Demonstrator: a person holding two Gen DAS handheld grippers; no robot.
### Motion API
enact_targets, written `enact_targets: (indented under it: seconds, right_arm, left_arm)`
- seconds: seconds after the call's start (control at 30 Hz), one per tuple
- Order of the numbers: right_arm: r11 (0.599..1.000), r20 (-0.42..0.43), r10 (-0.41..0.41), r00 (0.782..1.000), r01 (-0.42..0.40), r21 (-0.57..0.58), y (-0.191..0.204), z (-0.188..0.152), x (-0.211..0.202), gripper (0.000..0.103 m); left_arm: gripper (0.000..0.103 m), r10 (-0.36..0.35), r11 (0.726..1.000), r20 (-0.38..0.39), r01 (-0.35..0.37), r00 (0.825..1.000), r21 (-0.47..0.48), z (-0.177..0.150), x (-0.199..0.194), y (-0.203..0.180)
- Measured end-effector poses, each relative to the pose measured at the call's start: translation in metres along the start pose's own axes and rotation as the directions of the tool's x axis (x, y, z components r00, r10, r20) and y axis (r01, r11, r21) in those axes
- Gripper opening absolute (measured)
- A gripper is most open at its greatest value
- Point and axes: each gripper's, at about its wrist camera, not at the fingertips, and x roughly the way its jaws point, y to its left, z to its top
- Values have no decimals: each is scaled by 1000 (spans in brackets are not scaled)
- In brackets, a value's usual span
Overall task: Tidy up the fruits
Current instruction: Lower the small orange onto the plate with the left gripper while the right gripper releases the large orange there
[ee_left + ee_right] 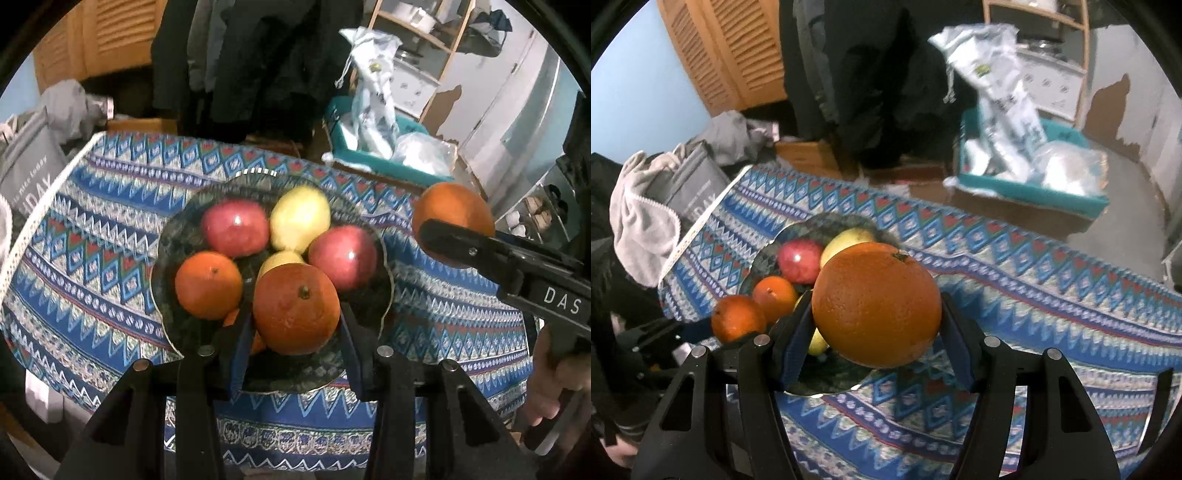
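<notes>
A dark glass bowl (177, 236) on the patterned tablecloth holds two red apples (236, 227), a yellow fruit (300, 218) and an orange (208, 284). My left gripper (293, 328) is shut on a large orange (295, 308) just over the bowl's near side. My right gripper (875, 343) is shut on another large orange (877, 304), held above the cloth to the right of the bowl (764, 258). That orange also shows in the left wrist view (452, 206) at right. The left gripper's orange shows in the right wrist view (737, 321).
The blue, red and white tablecloth (92, 221) covers the table. Behind it stand a teal bin (369, 155) with plastic bags, dark hanging clothes (258, 55), a grey bag (29, 166) at left and wooden shelves (436, 40) at back right.
</notes>
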Motion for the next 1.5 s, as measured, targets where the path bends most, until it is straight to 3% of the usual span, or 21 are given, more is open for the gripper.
enact_targets:
  seconds: [0.3,0.47,0.8,1.27,1.5]
  right_arm:
    - [1000,-64,2,998,-2,-2,7,-10,24,64]
    - [1000,-84,3,996,-4,-10,9,-14,28,64]
    - [999,-117,8,993,-12,-37,21,-24,36,65]
    - [996,-178,-20,984,5,-88,38,-39,61,66]
    - [996,-103,-16,995,6,-94,40,-31,44,72]
  left_arm:
    - [46,8,1000,-78,-8,997,11,-11,25,-1]
    - [67,18,1000,-57,-18,998,-1,-10,20,5]
    - [67,107,993,-24,-108,994,-51,-5,-1,31]
    - [67,144,987,0,-144,990,-65,-4,-16,41]
    - [67,142,987,8,-141,990,-71,-3,-20,42]
